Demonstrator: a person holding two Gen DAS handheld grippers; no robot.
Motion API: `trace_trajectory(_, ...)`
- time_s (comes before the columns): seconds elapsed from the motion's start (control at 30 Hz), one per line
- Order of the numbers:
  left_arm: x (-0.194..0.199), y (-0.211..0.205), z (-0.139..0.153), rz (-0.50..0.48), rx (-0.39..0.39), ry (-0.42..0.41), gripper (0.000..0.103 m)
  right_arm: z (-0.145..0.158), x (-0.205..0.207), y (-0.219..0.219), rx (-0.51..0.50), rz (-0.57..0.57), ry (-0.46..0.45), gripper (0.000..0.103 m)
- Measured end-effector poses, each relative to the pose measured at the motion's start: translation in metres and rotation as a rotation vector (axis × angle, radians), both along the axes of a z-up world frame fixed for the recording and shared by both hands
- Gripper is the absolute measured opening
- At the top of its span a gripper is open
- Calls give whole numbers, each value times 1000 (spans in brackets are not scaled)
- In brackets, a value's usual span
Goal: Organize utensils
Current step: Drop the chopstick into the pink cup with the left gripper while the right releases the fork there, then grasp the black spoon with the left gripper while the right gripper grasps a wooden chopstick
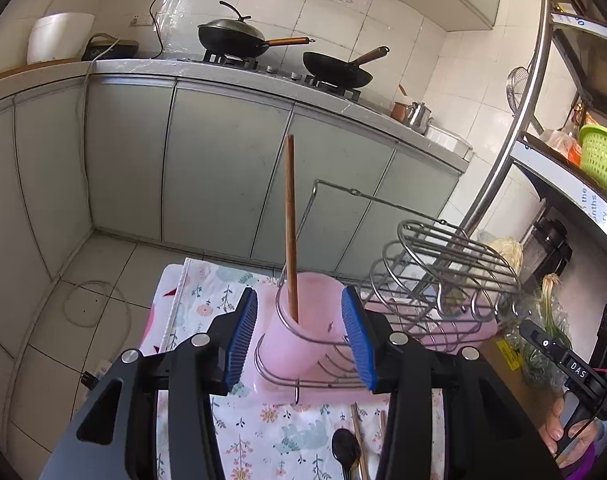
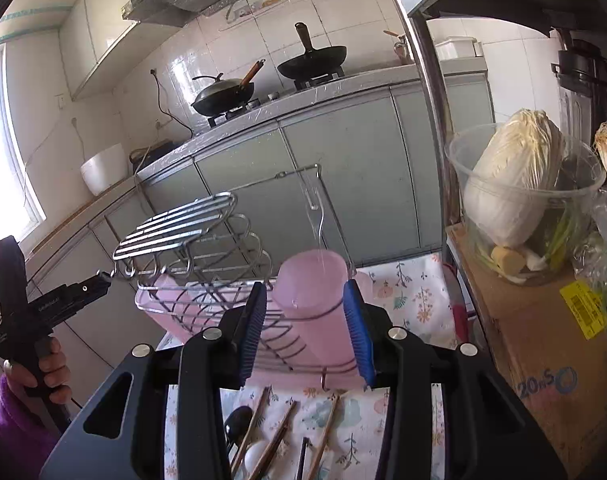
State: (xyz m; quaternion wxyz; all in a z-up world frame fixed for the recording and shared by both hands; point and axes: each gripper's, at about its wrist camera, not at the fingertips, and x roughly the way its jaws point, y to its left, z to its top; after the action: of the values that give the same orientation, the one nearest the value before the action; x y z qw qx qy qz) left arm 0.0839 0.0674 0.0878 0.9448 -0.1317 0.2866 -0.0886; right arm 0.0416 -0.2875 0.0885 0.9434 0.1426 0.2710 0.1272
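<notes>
Jaws of both grippers gape wide, holding nothing, while thin, stiff, light chopsticks point(image 2: 277, 446) lie on the worktop below the pink cup point(image 2: 317, 304), best pinched mid-shaft.

cup point(image 1: 299, 332): pink | chopstick point(image 1: 291, 224): brown | cloth point(image 1: 263, 432): white, floral | basket point(image 1: 601, 160): green
</notes>
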Motion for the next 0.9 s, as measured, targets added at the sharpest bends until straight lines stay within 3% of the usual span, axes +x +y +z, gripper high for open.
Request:
trace_trajectory(0.2,-32,-8,-16,-57,-1,67,43,-20,-24,7,0,26,87,41)
trace_trajectory(0.43,-49,-30,-60,-158,-16,211,43,-53,-47,12,28,37,199,41)
trace_trajectory(0.77,-34,-74,-129,-236,11,453,39,-101,-54,2,63,14,357,41)
trace_trajectory(0.9,-22,-87,-149,-254,19,531,32,-112,-52,-3,87,15,398,41)
